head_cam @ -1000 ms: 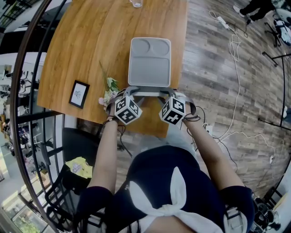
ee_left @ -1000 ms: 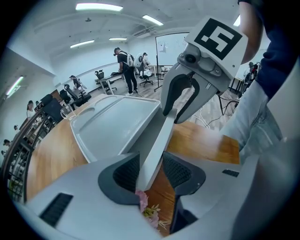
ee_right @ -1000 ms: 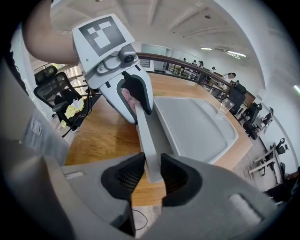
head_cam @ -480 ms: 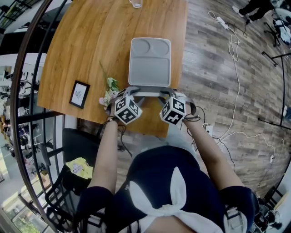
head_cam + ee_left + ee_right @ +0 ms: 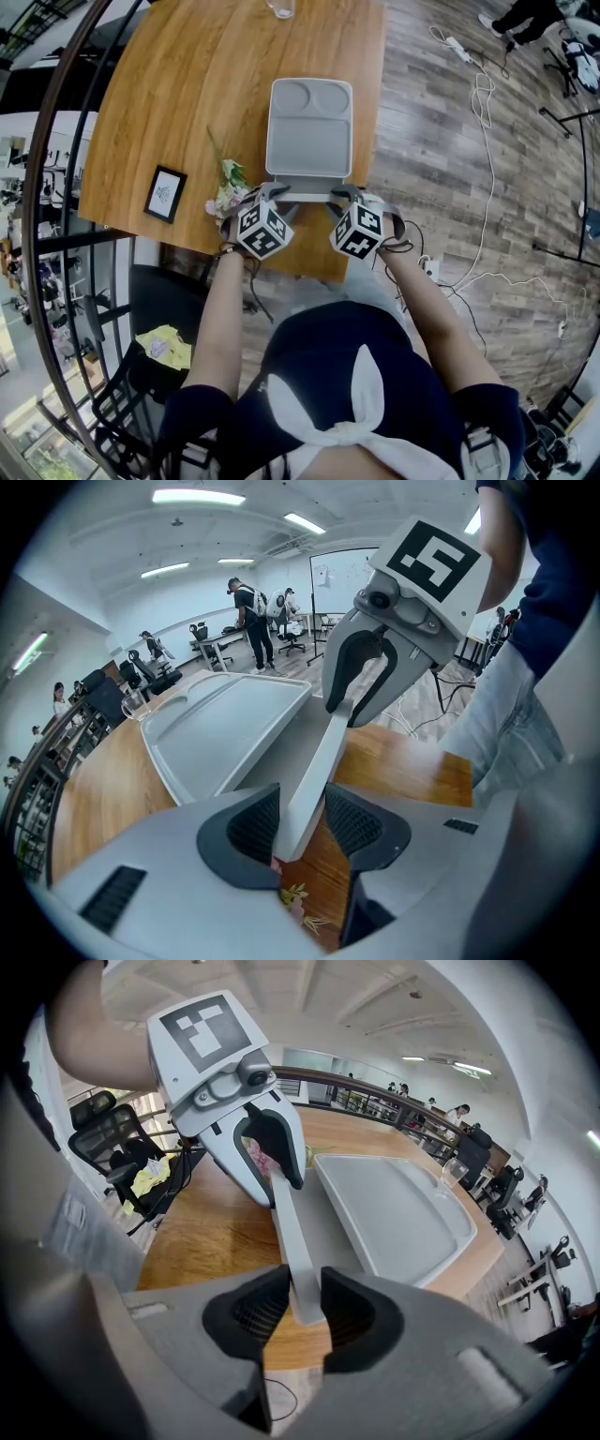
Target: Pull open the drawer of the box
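left gripper [image 5: 302, 823] and right gripper [image 5: 306, 1311] pinch the drawer front [image 5: 305, 196] — flowers [image 5: 225, 187] just beside.

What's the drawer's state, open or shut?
Partly open: the drawer front, clamped by left gripper and right gripper, stands clear of the box.

Flowers [image 5: 225, 194] crowd the left tool [image 5: 270, 191]; bare table [image 5: 187, 84] spreads left of the box [image 5: 309, 141].

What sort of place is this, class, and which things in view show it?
Most likely an open-plan office or lab: wheeled office chairs with people standing among them, long ceiling strip lights, and cables trailing over the wood-plank floor.
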